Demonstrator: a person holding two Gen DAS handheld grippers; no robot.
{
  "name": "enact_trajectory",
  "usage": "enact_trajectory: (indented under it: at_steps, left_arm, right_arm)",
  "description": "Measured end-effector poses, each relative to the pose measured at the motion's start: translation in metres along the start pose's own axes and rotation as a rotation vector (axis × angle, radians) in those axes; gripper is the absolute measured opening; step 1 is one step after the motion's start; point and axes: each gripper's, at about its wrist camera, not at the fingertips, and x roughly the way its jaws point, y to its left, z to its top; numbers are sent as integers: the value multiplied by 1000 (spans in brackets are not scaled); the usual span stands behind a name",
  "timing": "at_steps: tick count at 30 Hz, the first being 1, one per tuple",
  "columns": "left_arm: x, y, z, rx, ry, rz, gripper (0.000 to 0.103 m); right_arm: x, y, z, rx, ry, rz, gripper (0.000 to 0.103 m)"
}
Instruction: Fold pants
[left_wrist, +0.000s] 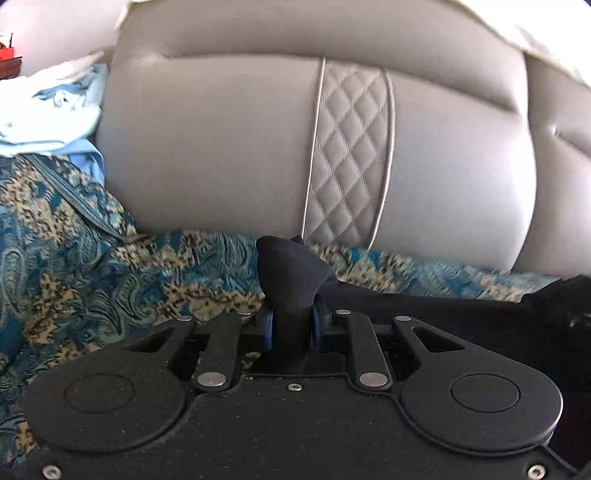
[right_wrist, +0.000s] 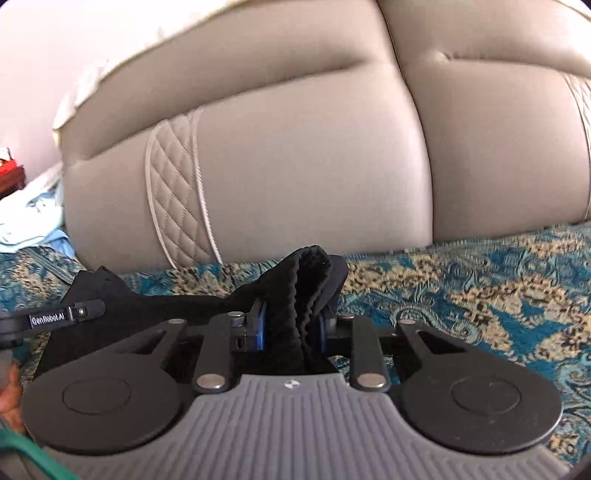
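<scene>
left wrist view: the left gripper (left_wrist: 291, 317) is clamped on a bunch of the black pants (left_wrist: 290, 275), its jaws nearly together with the cloth pinched between the blue pads (left_wrist: 269, 325). the gathered cloth stands up above the fingertips as a dark knob, and more of the pants runs off to the right, low across the sofa seat toward the right edge of the view. the seat is covered by a teal and gold patterned cover (left_wrist: 74, 266). behind it rises the grey backrest (left_wrist: 221, 147) with a quilted strip (left_wrist: 349, 155) just above the pinched cloth. pale blue clothes (left_wrist: 48, 118) lie heaped at the left end of the seat, against the backrest's left edge. right wrist view: the right gripper (right_wrist: 291, 325) grips a thicker, ribbed fold of the pants (right_wrist: 299, 295), its jaws narrowly apart and pressed on the cloth from both sides. the fold sticks up above the fingertips, and the rest of the pants stretches left over the cover (right_wrist: 480, 302) to the left gripper (right_wrist: 66, 314), seen side-on at the left edge, too little of it showing to tell its jaws here. the backrest (right_wrist: 295, 166) fills the upper view, the blue clothes (right_wrist: 29, 221) at its left edge. part of a hand (right_wrist: 9, 395) shows at the lower left edge.
</scene>
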Motion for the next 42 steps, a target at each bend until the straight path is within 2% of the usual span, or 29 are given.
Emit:
enact_trajectory:
  at_steps: [4, 7, 8, 9, 13, 17, 18, 27, 31, 37, 42]
  left_arm:
    - [20, -4, -11, 38, 37, 22, 23]
    - [24, 0, -11, 32, 57, 15, 28]
    - [25, 0, -12, 44, 63, 21, 32]
    - [25, -1, -12, 62, 66, 33, 34]
    - [20, -7, -14, 134, 72, 66, 60]
    - [3, -14, -24, 170, 82, 53, 76]
    - [-1, -14, -27, 174, 82, 55, 77]
    - [-48, -22, -60, 213, 100, 67, 82]
    - [-71, -19, -80, 181, 83, 61, 83]
    - [-97, -5, -94, 87, 84, 43, 87]
    - [-116, -1, -102, 101, 93, 43, 87]
  right_arm:
    - [13, -1, -5, 18, 38, -23, 32]
    - [15, 0, -3, 12, 52, -45, 41]
    - [16, 1, -3, 11, 58, -56, 49]
    - [17, 0, -3, 6, 66, -65, 66]
    - [19, -4, -3, 18, 115, -58, 79]
    - [10, -12, -6, 82, 131, -53, 83]
    - [6, -13, -8, 80, 132, -58, 85]
    - [-30, 6, -36, -91, 170, -142, 89]
    - [-46, 9, -46, -133, 173, -143, 90]
    - [-66, -1, -58, -69, 206, -103, 93]
    - [-86, 7, -71, -90, 209, -108, 94]
